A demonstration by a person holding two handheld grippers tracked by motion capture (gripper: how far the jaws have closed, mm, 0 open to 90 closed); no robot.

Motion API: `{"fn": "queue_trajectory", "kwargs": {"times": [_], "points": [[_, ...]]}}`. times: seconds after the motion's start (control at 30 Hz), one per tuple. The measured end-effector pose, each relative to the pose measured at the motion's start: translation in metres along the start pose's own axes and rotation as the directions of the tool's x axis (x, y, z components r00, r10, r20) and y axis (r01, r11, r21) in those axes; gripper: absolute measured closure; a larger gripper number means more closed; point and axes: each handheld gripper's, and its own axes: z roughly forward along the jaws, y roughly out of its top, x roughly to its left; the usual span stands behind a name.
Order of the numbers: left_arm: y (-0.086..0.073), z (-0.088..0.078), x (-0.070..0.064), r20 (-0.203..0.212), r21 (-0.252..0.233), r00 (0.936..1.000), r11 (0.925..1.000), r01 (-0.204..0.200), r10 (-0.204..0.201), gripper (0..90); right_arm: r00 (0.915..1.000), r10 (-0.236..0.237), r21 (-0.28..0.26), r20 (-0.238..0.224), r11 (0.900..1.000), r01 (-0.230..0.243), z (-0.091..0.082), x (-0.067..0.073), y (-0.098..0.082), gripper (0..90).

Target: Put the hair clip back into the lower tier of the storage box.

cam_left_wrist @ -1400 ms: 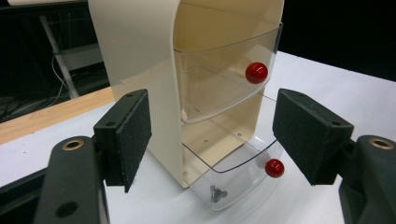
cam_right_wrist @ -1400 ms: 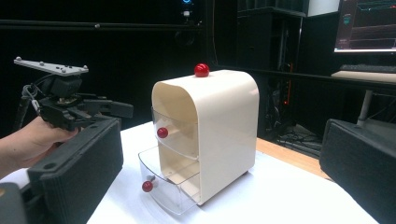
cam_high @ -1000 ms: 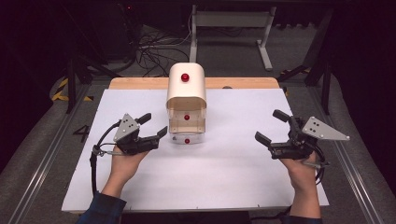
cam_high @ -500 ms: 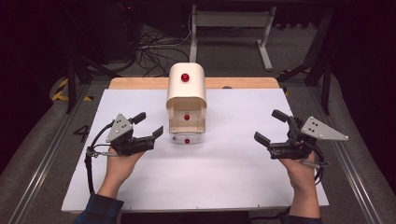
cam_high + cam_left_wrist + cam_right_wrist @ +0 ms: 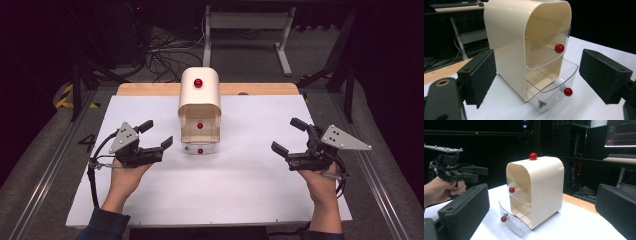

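Observation:
A cream drawer cabinet (image 5: 199, 96) with a red knob on top stands on the white table sheet (image 5: 235, 190). Its upper clear drawer (image 5: 544, 52) is pushed in. The lower clear drawer (image 5: 554, 87) is pulled out, and a small dark metal piece (image 5: 541, 104) lies in it. My left gripper (image 5: 156, 134) hovers just left of the lower drawer, apart from it. Its jaws have just been opening, with nothing between the pads (image 5: 481, 75). My right gripper (image 5: 286, 135) is open and empty at the right, well off from the cabinet (image 5: 541, 190).
A wooden table edge (image 5: 150, 89) runs behind the sheet. Beyond it are cables and a metal stand (image 5: 247, 25) on the floor. Rails (image 5: 45, 165) flank the table on both sides. The left gripper (image 5: 477, 173) also appears across from the right one.
The left gripper has drawn back a little to the left, away from the lower drawer, and its jaws stand wider. The right gripper and the cabinet have not moved.

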Motion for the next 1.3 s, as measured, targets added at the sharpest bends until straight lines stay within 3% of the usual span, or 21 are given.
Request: {"fn": "queue_trajectory", "kwargs": {"times": [1.3], "points": [[0.008, -0.027, 0.001, 0.027, -0.037, 0.9996, 0.9993, -0.012, 0.013, 6.4, 1.0, 0.004, 0.008, -0.002, 1.0, -0.004, 0.004, 0.0, -0.005, 0.0]]}}
